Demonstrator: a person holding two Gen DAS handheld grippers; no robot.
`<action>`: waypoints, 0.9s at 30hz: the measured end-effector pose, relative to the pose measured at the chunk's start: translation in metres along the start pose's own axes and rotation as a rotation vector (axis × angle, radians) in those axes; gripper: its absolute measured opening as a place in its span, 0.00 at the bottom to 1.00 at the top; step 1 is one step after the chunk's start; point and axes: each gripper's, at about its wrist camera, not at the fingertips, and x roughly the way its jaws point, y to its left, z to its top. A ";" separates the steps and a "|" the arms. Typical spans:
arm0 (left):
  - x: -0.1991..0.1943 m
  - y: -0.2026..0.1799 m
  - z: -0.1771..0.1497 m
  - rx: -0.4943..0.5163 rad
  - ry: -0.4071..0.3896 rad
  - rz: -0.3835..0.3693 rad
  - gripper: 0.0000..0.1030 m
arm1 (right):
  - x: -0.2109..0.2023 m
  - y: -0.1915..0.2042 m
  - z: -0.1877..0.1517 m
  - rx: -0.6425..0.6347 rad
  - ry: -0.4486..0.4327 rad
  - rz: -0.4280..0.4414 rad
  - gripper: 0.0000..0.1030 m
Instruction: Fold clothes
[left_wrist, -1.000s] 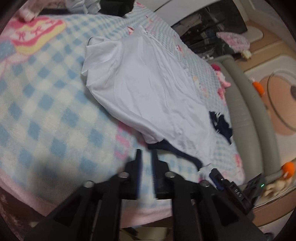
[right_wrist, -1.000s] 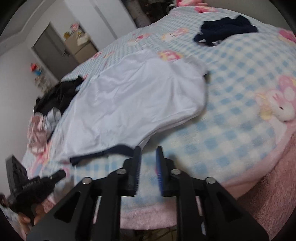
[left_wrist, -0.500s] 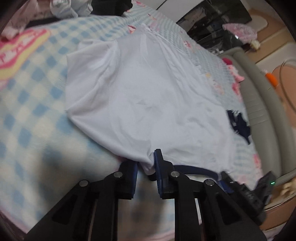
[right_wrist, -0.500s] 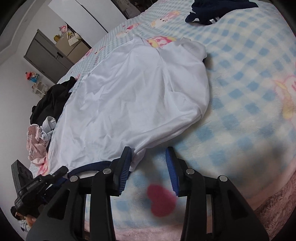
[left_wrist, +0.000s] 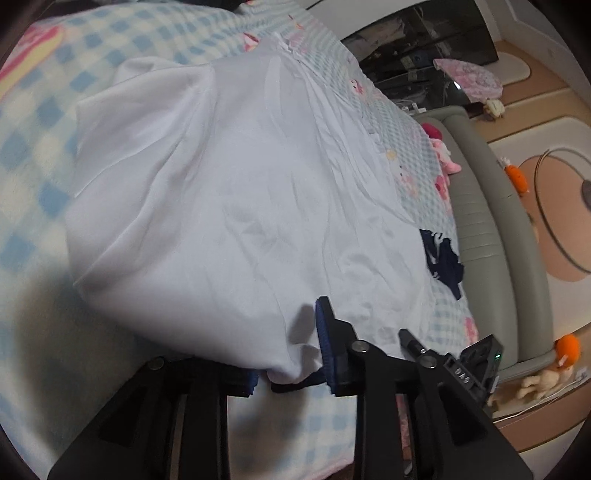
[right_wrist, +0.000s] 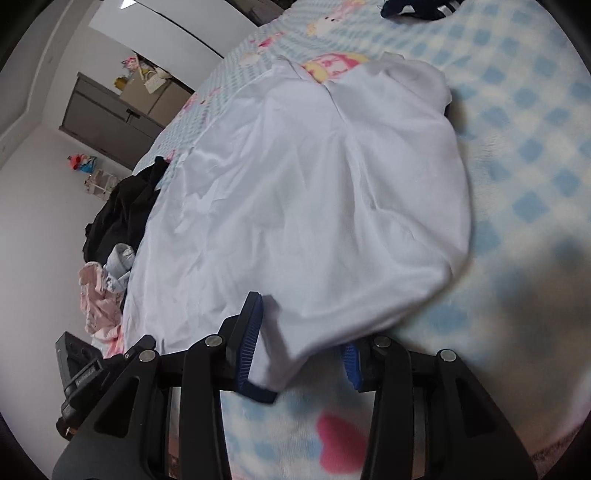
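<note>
A white shirt (left_wrist: 236, 192) with navy trim (left_wrist: 295, 386) lies spread on the blue checked blanket (left_wrist: 33, 147). My left gripper (left_wrist: 288, 354) sits at its near corner. The cloth drapes over the left finger and bulges between the jaws, which are opening and do not visibly press it. In the right wrist view the same white shirt (right_wrist: 303, 192) reaches my right gripper (right_wrist: 301, 332). Its jaws stand wide apart with the shirt's near corner hanging loose between them, and the cloth hides the tip of the right finger.
A small navy garment (left_wrist: 441, 258) lies further along the bed beside a grey padded edge (left_wrist: 480, 221). A heap of dark clothes (right_wrist: 122, 206) and pink cloth (right_wrist: 99, 295) sits at the left of the right wrist view. Cabinets (right_wrist: 110, 122) stand behind.
Both grippers have moved forward and down from the bare blanket onto the shirt's near edge. The right jaws have spread wider. The shirt corners now lie between each pair of fingers.
</note>
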 end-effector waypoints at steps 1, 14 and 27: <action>-0.002 -0.002 -0.003 0.019 -0.014 0.028 0.14 | 0.002 0.003 0.001 -0.012 -0.007 -0.002 0.34; -0.072 -0.025 -0.015 0.136 -0.156 0.074 0.02 | -0.058 0.046 -0.017 -0.204 -0.162 -0.031 0.02; -0.083 -0.005 -0.055 0.118 -0.097 0.099 0.02 | -0.083 0.027 -0.061 -0.192 -0.118 -0.039 0.02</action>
